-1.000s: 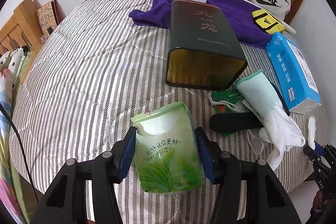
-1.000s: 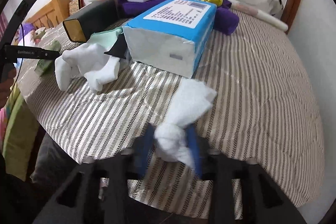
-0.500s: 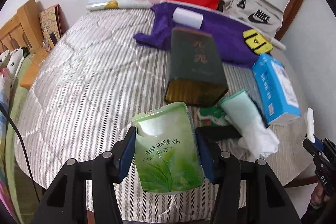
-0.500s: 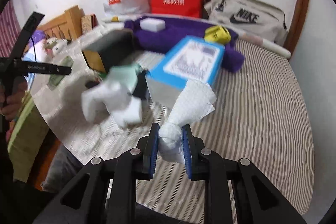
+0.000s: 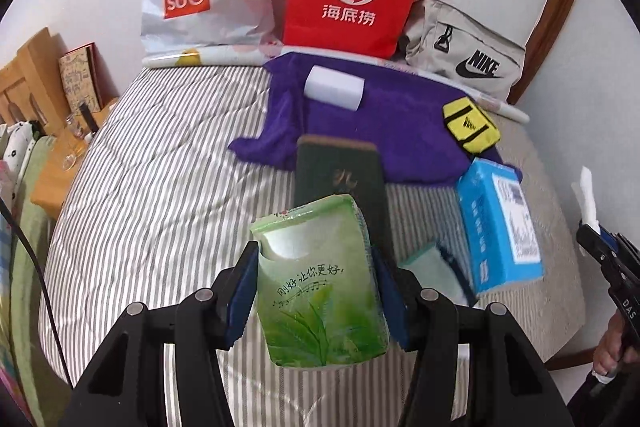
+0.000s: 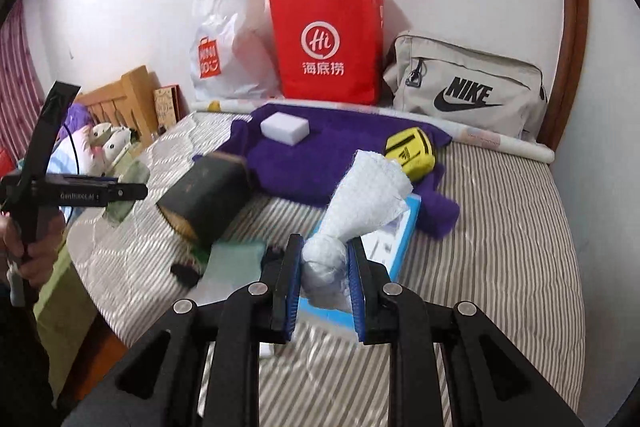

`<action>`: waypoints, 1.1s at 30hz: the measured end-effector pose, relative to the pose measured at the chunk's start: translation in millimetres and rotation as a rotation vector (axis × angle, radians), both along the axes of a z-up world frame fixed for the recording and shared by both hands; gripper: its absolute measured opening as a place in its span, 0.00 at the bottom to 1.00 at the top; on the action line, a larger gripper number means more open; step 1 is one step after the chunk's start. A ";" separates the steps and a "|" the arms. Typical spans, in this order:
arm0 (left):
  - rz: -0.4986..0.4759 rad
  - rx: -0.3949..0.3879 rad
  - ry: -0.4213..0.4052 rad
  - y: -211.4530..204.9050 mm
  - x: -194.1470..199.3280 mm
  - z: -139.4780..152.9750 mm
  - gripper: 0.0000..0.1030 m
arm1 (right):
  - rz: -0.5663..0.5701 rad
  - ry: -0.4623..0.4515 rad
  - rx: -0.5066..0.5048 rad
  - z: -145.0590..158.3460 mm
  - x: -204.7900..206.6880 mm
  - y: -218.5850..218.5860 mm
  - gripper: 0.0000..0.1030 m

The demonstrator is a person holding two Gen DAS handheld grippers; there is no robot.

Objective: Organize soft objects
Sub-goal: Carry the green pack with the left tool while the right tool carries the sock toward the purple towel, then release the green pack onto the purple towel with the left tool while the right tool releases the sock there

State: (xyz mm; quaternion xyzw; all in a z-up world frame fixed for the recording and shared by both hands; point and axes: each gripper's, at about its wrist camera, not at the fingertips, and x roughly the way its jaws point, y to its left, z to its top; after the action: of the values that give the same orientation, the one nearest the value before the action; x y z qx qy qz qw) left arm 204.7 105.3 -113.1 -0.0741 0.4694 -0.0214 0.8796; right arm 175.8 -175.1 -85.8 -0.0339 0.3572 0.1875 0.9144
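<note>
Tongs on the left gripper (image 5: 316, 297) squeeze a green tissue pack (image 5: 320, 283), up over the striped bed (image 5: 152, 195). The right gripper (image 6: 325, 271) pinches a white rolled sock (image 6: 352, 211) above the blue tissue box (image 6: 394, 243).

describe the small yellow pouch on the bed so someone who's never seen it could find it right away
Start at the red paper bag against the wall at the far side of the striped bed. In front of it lies a purple towel; the yellow pouch sits on the towel's right part, toward the grey Nike bag. It is the only yellow thing there, with black straps, unlike the plain white block nearby.
</note>
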 end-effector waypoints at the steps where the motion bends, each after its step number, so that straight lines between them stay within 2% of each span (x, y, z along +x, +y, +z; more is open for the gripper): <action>1: -0.003 -0.010 -0.001 0.3 7.4 2.1 0.51 | -0.004 0.002 0.003 1.8 5.3 0.2 0.21; 8: -0.013 -0.045 -0.002 -1.4 53.9 7.6 0.51 | -0.006 -0.020 0.025 18.6 52.6 6.1 0.21; 13: -0.031 -0.050 0.011 -4.7 92.4 3.2 0.51 | 0.005 -0.019 0.009 17.1 85.1 13.4 0.22; 26: -0.078 -0.080 0.099 -14.6 183.2 -28.7 0.51 | 0.018 0.076 -0.040 -21.2 167.3 23.4 0.22; 33: -0.098 -0.042 0.122 -20.6 210.7 -38.7 0.51 | 0.051 0.138 -0.082 -45.5 193.8 29.1 0.22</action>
State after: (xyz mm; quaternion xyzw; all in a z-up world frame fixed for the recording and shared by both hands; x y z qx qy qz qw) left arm 415.4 84.7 -151.8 -0.0706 0.5246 -0.0695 0.8456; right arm 369.7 -146.0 -131.3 -0.0673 0.4259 0.1978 0.8803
